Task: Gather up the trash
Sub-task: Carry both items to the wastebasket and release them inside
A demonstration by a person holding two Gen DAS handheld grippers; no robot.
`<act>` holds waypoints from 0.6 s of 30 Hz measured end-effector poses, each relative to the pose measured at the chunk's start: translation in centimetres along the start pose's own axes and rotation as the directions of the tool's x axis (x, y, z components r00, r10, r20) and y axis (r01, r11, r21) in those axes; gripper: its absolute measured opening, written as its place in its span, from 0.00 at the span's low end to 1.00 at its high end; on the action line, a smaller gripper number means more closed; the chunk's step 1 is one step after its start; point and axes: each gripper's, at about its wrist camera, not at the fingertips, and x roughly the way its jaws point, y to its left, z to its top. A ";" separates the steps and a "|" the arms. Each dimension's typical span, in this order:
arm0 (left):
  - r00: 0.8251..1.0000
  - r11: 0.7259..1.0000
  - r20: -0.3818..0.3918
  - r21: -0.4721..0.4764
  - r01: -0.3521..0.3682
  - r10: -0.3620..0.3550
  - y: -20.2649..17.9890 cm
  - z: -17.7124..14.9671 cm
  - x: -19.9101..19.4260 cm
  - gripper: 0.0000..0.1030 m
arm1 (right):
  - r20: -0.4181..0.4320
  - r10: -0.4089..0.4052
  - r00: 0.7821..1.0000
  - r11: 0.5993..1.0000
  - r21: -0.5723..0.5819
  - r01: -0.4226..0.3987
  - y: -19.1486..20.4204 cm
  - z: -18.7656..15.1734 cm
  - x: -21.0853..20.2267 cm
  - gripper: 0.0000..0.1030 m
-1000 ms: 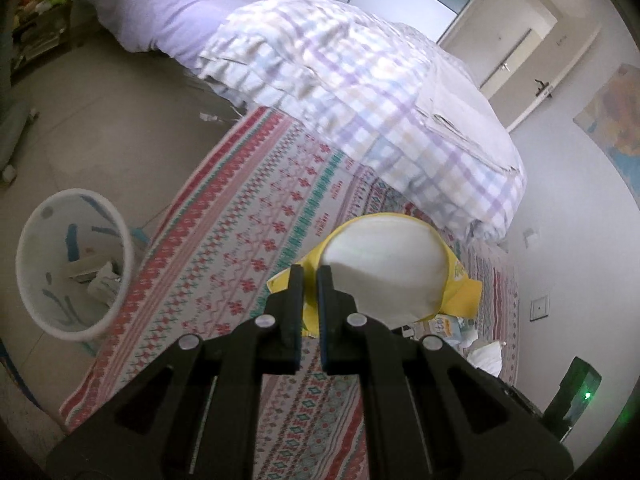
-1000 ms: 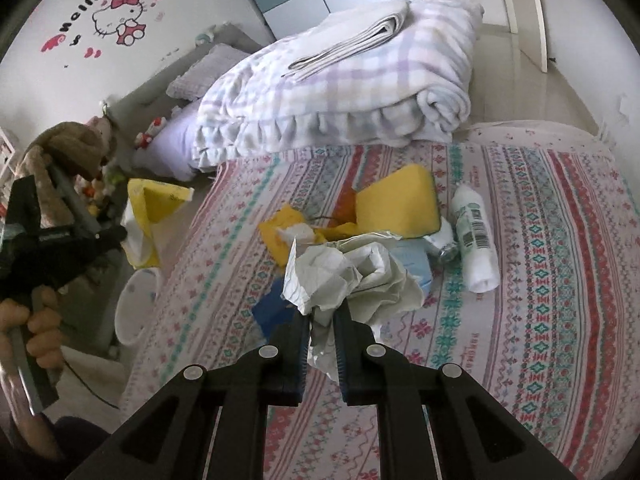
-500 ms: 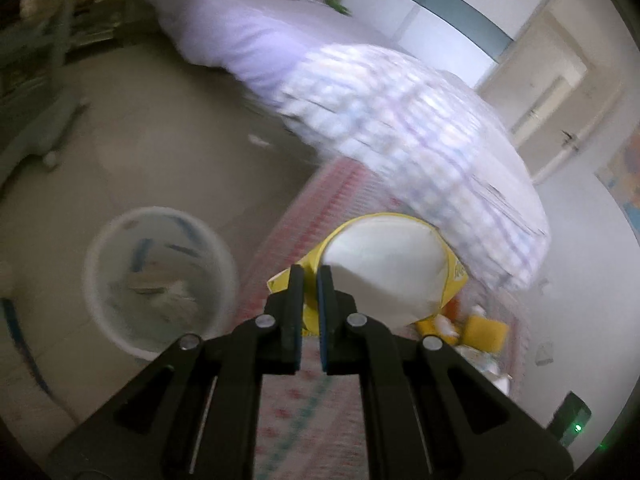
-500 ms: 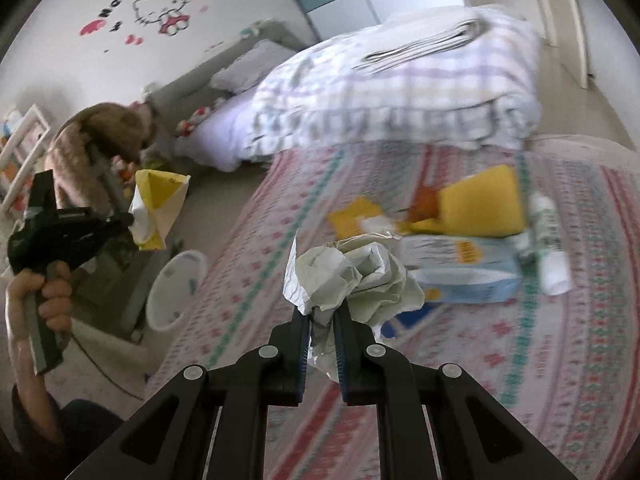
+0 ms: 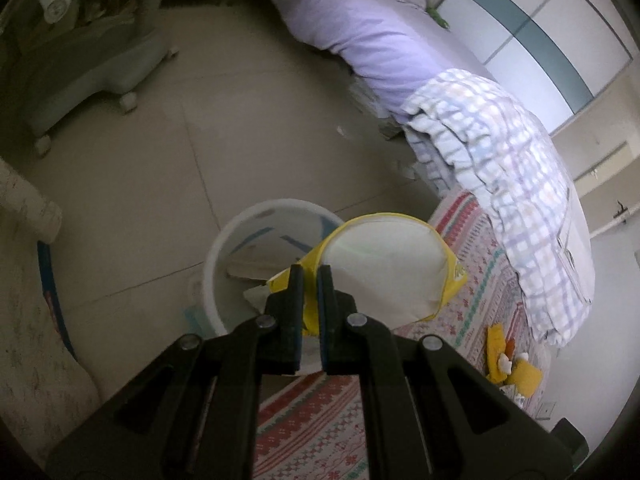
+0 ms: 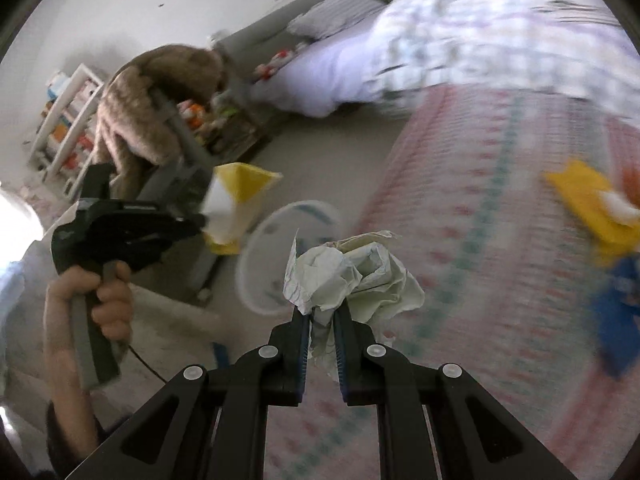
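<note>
1. My left claw (image 5: 310,280): jaws closed on the edge of a yellow bag (image 5: 384,264), its white inside facing me; seen from my right wrist, the same claw (image 6: 202,220) sits in my left hand (image 6: 102,300) with the bag (image 6: 236,200) hanging out in front
2. My right claw (image 6: 322,314): jaws clamped on a ball of crumpled paper (image 6: 348,276), which bulges out above the fingertips
3. Bin (image 5: 248,252): white, round, blue marks inside, standing on the floor (image 5: 160,160) just off the rug's edge; paper scraps lie in it; the bag is above its near rim; from the right wrist the bin (image 6: 264,248) lies behind and left of the paper ball
4. Rug (image 5: 472,312): patterned red, pink and green; more trash (image 5: 512,364), yellow pieces, lies on it at the far end near the blanket
5. Blanket (image 5: 508,176): checked, folded, lying at the end of a lilac mattress (image 5: 376,36)
6. Right-wrist view is blurred over the rug (image 6: 500,280); a yellow item (image 6: 588,200) and a blue one (image 6: 620,304) show there, kind unclear
</note>
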 end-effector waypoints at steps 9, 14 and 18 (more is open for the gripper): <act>1.000 0.988 -0.027 -0.154 0.010 -0.014 3.2 0.9 0.7 0.07 | -0.117 -0.009 0.993 0.999 -0.046 0.003 6.2 4.3 12.3 0.17; 0.998 0.978 -0.038 -0.205 0.032 -0.041 4.3 1.4 1.2 0.07 | -0.149 -0.012 0.989 1.000 -0.005 0.011 5.1 4.7 15.5 0.49; 0.997 0.978 -0.056 -0.207 0.037 -0.050 4.2 1.4 1.8 0.07 | -0.129 -0.013 0.992 0.999 0.035 0.017 4.0 4.5 15.3 0.59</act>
